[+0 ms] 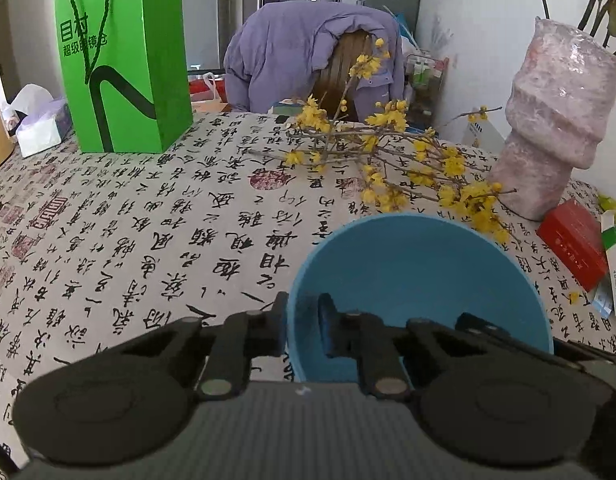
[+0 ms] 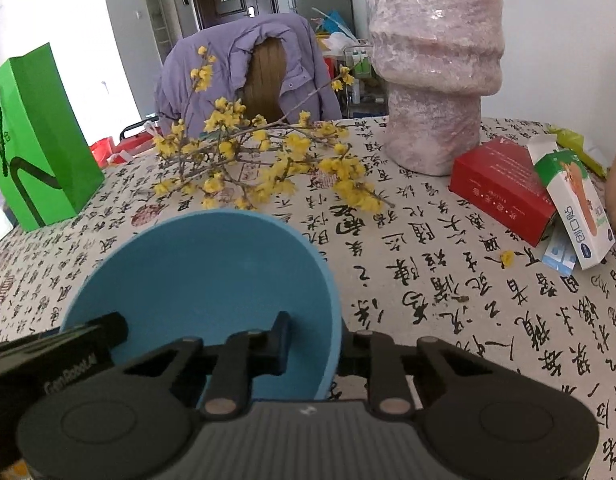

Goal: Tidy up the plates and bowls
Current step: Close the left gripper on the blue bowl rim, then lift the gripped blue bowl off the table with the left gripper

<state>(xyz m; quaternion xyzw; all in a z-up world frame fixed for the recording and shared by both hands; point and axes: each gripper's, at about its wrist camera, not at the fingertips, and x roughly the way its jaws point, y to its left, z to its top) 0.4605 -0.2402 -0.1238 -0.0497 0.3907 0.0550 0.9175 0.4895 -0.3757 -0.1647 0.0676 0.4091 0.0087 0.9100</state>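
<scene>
A blue bowl [image 1: 420, 276] stands on the calligraphy tablecloth [image 1: 168, 216], close in front of both cameras. My left gripper [image 1: 304, 324] is shut on the bowl's left rim, one finger inside the wall and one outside. In the right wrist view the same blue bowl [image 2: 204, 280] fills the lower left, and my right gripper [image 2: 314, 344] is shut on its right rim, again with a finger on each side of the wall. The left gripper's black finger [image 2: 108, 328] shows at the bowl's far-left edge there. The bowl holds nothing.
Yellow flowering branches [image 2: 260, 160] lie just behind the bowl. A pink wrapped vase [image 2: 436, 64], a red box [image 2: 500, 188] and a white-green carton [image 2: 576, 208] stand to the right. A green paper bag [image 1: 124, 60] and a tissue pack [image 1: 40, 128] are far left. A purple jacket [image 1: 292, 48] hangs over a chair beyond the table.
</scene>
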